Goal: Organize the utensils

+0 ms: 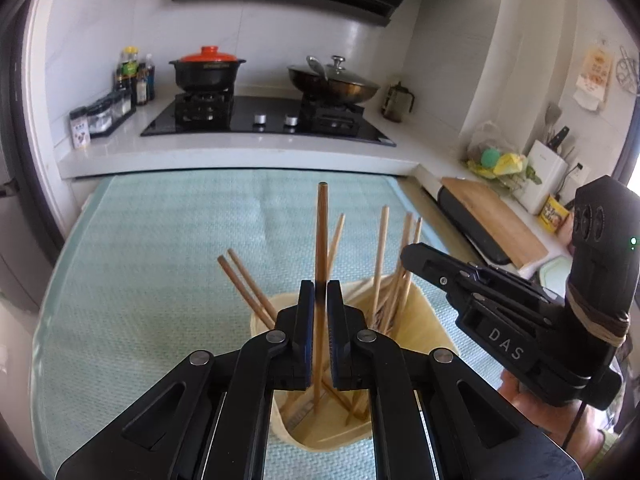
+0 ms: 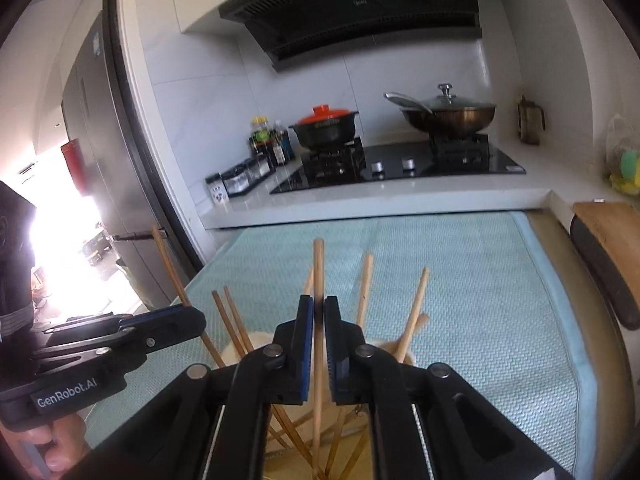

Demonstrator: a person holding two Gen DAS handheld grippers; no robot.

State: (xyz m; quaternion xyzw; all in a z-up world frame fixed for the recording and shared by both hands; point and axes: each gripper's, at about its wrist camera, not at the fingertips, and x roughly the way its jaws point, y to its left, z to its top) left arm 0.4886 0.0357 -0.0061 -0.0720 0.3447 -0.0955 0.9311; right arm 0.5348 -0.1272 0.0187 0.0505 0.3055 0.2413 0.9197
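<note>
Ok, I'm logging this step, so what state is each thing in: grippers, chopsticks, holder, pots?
left gripper: shut on a dark-brown chopstick, upright over the holder
right gripper: shut on a light chopstick, upright
chopstick holder: standing on the mat, several chopsticks leaning inside
clay pot: red lid on
wok: glass lid on

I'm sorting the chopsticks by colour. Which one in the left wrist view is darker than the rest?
The dark brown chopstick clamped upright in the left gripper; the others standing in the beige holder are pale bamboo.
</note>
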